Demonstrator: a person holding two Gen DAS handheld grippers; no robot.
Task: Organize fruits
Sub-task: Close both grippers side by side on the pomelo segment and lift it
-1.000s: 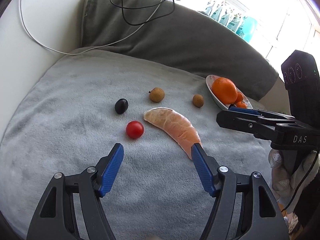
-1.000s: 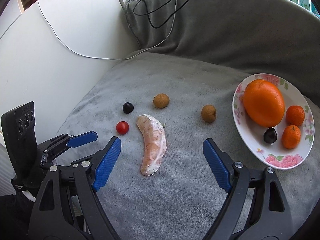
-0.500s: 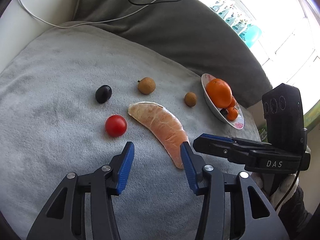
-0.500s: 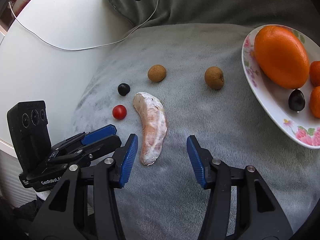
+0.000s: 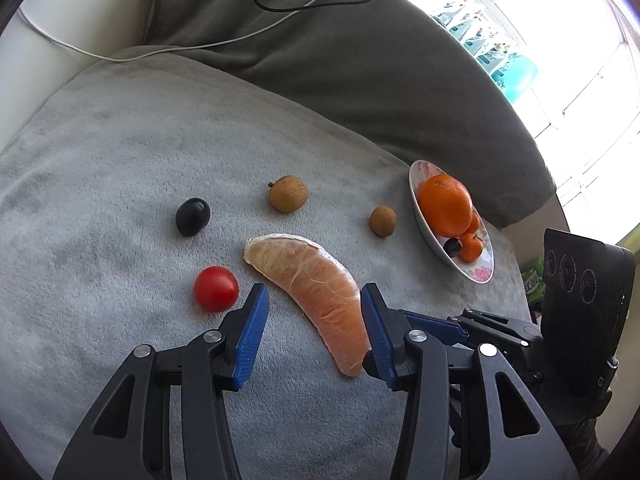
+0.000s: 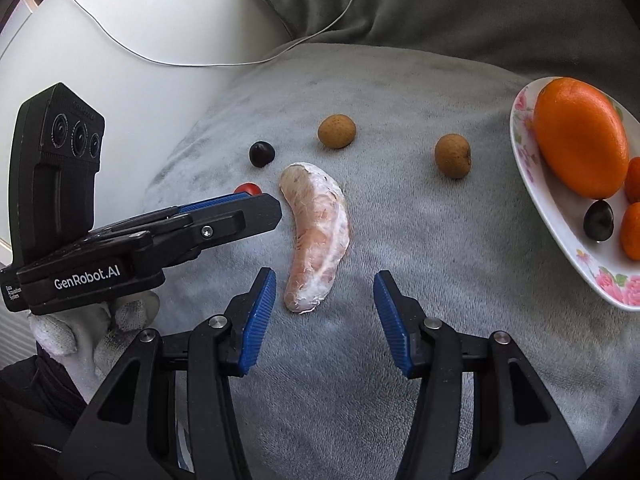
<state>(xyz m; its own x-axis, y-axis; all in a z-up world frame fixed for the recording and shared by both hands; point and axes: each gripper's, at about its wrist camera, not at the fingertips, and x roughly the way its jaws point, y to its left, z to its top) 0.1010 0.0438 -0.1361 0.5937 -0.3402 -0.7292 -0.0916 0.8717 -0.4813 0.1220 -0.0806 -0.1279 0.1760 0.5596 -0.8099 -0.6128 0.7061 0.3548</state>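
A peeled pomelo segment (image 5: pixel 316 284) (image 6: pixel 318 224) lies on the grey cushion (image 5: pixel 100 168). My left gripper (image 5: pixel 314 316) is open, its fingers on either side of the segment's near end, not closed on it. My right gripper (image 6: pixel 324 312) is open, just short of the segment's tip. A red cherry tomato (image 5: pixel 216 288) (image 6: pixel 248 189), a dark grape (image 5: pixel 193 216) (image 6: pixel 262 154) and two brown longans (image 5: pixel 288 194) (image 5: pixel 383 221) (image 6: pixel 337 131) (image 6: pixel 453 156) lie loose. A floral plate (image 5: pixel 482 274) (image 6: pixel 524 152) holds an orange (image 6: pixel 580 138), small tangerines and a dark grape.
A grey back cushion (image 5: pixel 360 72) rises behind, with black and white cables (image 5: pixel 280 4) over it. A white wall (image 6: pixel 140 40) stands to the left. A bright window with bottles (image 5: pixel 500 60) is at the far right.
Both grippers have moved forward to the pomelo segment and narrowed their jaws. The left gripper's fingers now straddle the segment's near end.
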